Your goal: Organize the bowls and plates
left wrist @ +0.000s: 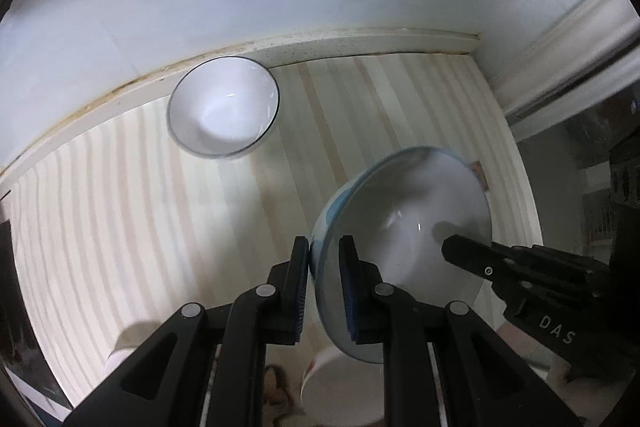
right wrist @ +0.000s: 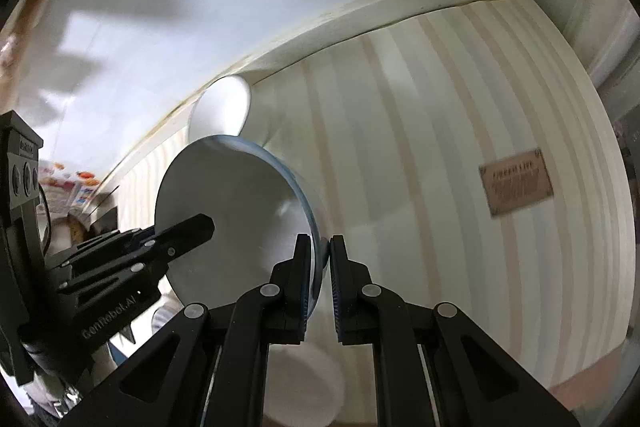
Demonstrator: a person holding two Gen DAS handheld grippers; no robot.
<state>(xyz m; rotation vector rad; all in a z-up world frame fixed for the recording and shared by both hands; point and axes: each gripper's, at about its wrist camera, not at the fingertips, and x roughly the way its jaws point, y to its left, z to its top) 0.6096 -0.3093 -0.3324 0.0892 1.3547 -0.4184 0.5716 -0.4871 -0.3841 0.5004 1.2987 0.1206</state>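
Both tools are clamping one blue-rimmed bowl (left wrist: 404, 247) aloft, tilted: left tool (left wrist: 324, 259) and right tool (right wrist: 320, 259) pinching opposite rims. Second bowl (left wrist: 223, 107) is sitting on the bench (left wrist: 120, 207) at 11 o'clock. Advise leveling before nesting.

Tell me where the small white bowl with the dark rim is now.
The small white bowl with the dark rim stands on the striped tabletop by the back wall, beyond the held blue-rimmed white bowl.

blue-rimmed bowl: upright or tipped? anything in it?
Tipped and empty. The blue-rimmed bowl is off the striped mat, its rim pinched by left gripper and right gripper; its white inside is bare.
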